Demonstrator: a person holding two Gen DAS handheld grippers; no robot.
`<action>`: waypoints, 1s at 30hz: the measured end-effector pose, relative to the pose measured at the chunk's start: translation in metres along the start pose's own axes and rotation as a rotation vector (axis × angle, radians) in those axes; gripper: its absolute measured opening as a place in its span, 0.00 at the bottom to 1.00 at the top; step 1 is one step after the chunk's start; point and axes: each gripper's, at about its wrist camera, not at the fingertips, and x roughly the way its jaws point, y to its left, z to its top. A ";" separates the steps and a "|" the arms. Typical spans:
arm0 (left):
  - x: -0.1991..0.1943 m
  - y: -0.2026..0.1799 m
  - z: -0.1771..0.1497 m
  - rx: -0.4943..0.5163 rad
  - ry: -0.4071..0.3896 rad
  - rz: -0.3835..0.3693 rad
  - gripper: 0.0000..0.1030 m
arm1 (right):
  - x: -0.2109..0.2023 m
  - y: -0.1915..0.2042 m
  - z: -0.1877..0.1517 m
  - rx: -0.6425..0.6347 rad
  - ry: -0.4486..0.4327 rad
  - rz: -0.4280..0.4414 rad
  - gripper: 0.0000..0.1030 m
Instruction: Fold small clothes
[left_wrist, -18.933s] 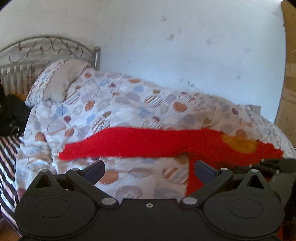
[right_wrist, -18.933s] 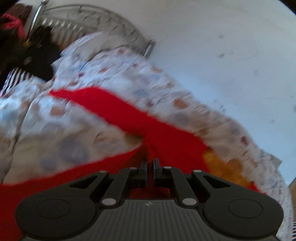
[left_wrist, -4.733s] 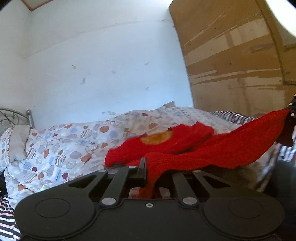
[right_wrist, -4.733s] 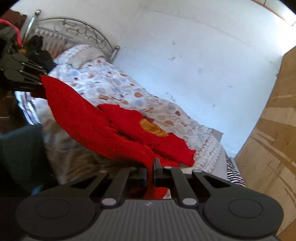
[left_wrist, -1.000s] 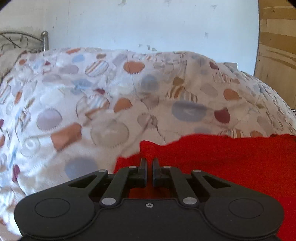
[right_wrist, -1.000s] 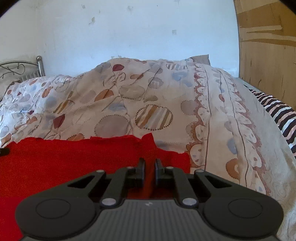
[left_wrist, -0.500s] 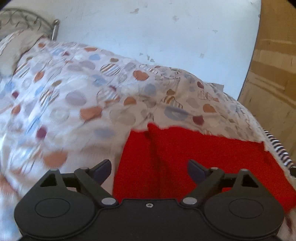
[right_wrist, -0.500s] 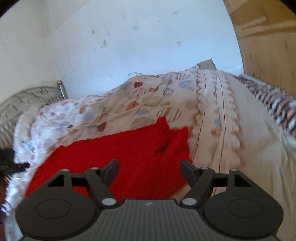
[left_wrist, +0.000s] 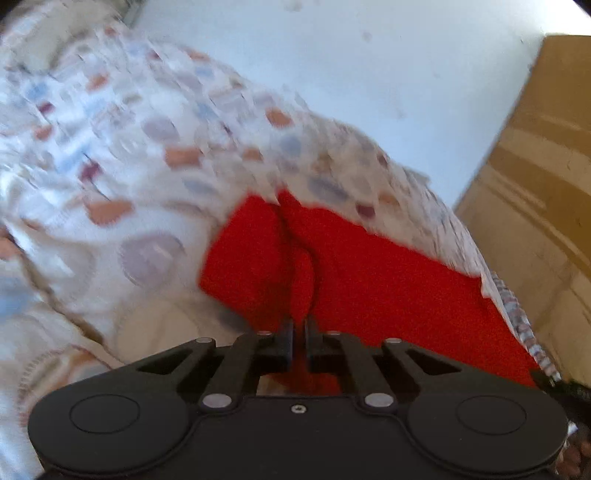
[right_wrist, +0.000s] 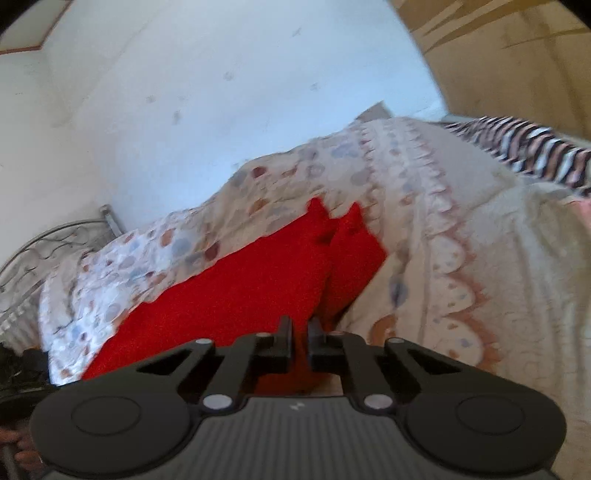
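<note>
A red knit garment (left_wrist: 369, 273) lies folded on the patterned duvet (left_wrist: 110, 184), seen blurred in the left wrist view. My left gripper (left_wrist: 299, 325) is shut on the garment's near left edge, with red cloth between its fingers. In the right wrist view the same red garment (right_wrist: 236, 291) stretches left across the duvet (right_wrist: 461, 258). My right gripper (right_wrist: 299, 326) is shut on the garment's near right edge.
A white wall (right_wrist: 221, 92) runs behind the bed. A wooden panel (left_wrist: 546, 166) stands at the right. A metal headboard (right_wrist: 48, 240) is at the far left. A striped sheet (right_wrist: 535, 147) shows at the bed's far right.
Half a second ago both grippers were open above the garment. Now both have dropped to its near edge and shut on the cloth. Both views tilt and blur.
</note>
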 end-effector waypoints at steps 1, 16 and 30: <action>-0.003 0.002 0.002 -0.017 -0.007 0.014 0.05 | -0.002 -0.001 -0.002 0.014 0.005 -0.010 0.08; -0.019 0.004 -0.018 0.015 -0.079 0.097 0.80 | -0.013 0.036 -0.014 -0.269 -0.083 -0.158 0.69; -0.036 0.000 -0.042 -0.178 0.019 -0.004 0.99 | 0.088 0.153 -0.009 -0.502 0.002 -0.065 0.97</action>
